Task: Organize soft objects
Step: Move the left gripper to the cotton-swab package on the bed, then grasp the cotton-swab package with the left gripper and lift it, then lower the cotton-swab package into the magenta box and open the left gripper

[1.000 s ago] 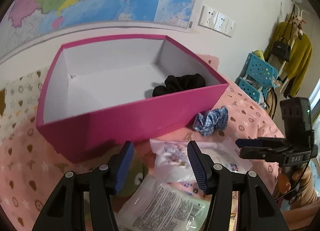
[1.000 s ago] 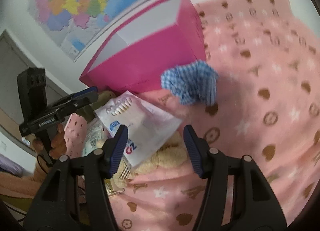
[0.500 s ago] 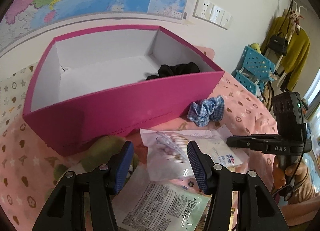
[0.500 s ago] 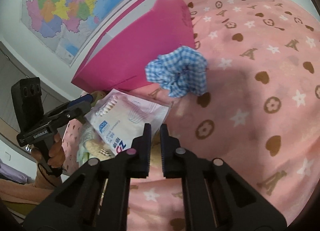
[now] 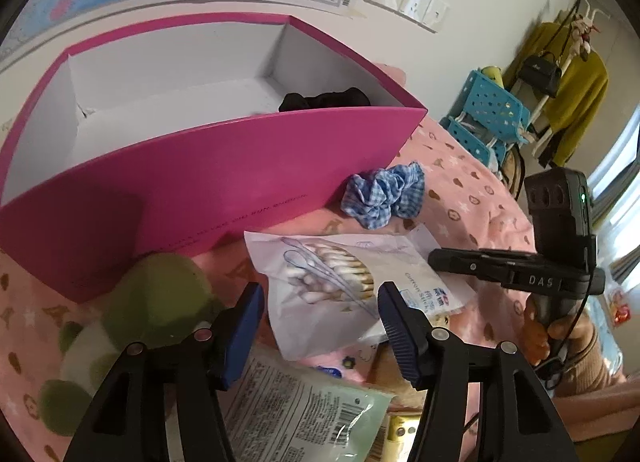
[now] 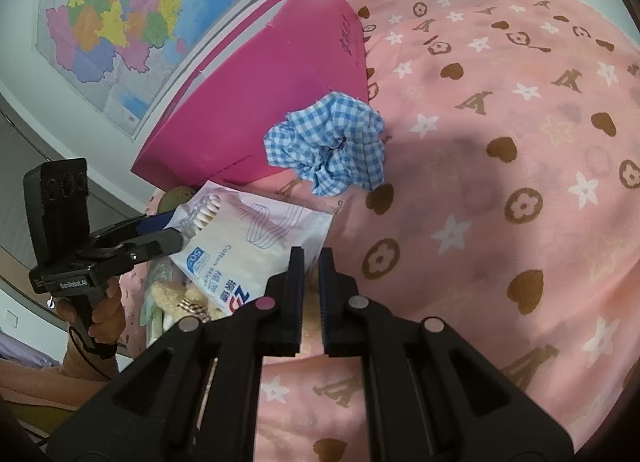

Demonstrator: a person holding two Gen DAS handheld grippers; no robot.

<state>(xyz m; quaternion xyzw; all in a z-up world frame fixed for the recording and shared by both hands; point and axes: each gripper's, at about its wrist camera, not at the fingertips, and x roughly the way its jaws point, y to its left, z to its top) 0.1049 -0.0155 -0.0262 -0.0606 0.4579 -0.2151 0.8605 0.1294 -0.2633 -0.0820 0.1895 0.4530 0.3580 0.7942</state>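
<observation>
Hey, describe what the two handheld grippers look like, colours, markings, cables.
Both are black plastic clamps with ribbed blue pads and silver pivot screws. The left gripper bears a boxy black camera block and small white lettering; the right gripper reads "DAS", shows a green light, and trails a thin black cable.

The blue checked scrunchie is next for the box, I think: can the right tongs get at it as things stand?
Probably yes. The blue checked scrunchie lies bare on the pink blanket beside the pink box, with nothing between it and the right tongs. They are shut, though, so they must open first.
</observation>
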